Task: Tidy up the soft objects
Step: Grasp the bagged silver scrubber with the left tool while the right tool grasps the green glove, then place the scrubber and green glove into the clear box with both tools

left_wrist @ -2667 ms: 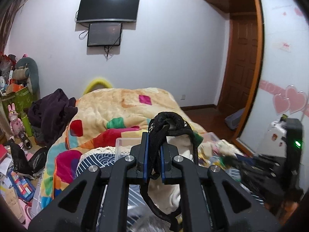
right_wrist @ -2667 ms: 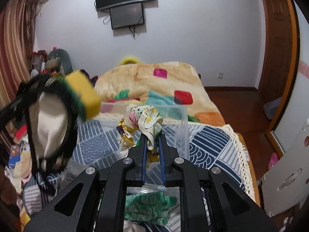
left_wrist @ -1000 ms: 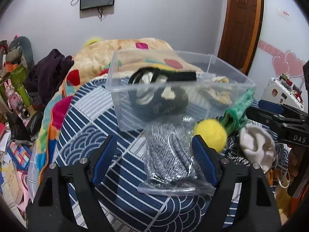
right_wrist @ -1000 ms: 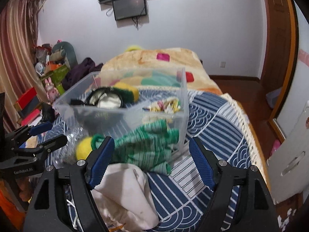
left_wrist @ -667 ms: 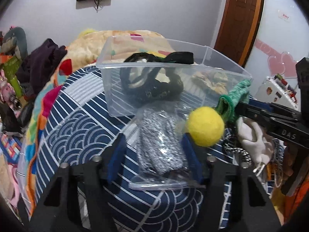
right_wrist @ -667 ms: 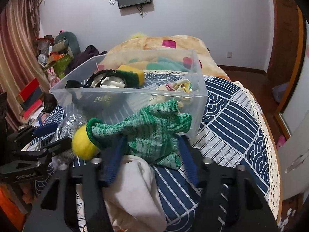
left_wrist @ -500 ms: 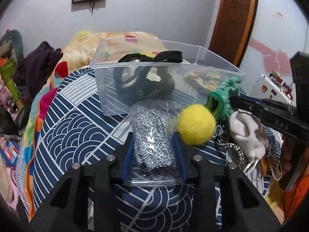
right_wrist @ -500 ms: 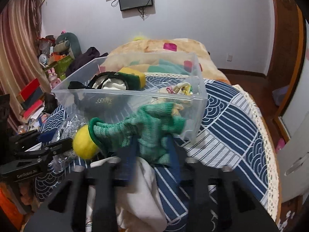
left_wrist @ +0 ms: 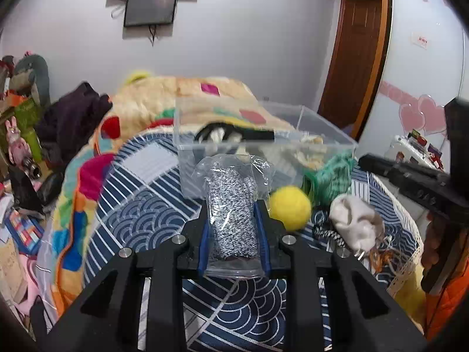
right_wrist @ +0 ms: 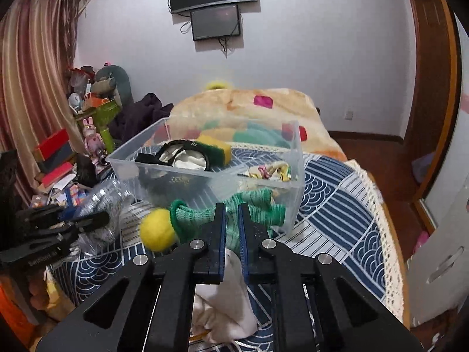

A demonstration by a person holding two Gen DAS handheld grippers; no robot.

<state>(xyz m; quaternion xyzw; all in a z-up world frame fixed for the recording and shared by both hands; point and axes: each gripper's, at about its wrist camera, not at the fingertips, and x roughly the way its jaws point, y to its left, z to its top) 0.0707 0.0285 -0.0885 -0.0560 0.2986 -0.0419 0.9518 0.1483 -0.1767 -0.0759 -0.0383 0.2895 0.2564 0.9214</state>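
The left tongs (left_wrist: 233, 228) are clamped on a clear bag of speckled black-and-white knit (left_wrist: 231, 205), held up just in front of the transparent bin (left_wrist: 263, 146). The right tongs (right_wrist: 231, 231) are pinched tight on a green knitted glove (right_wrist: 234, 211) — it lies against the bin's near wall, beside a yellow felt ball (right_wrist: 156, 233). Inside the bin lie a black-trimmed white piece (right_wrist: 181, 157), a yellow-green sponge (right_wrist: 217, 148) and a floral cloth (right_wrist: 269, 173). A cream cloth (right_wrist: 225, 302) sits on the blue patterned bedspread (right_wrist: 337, 205).
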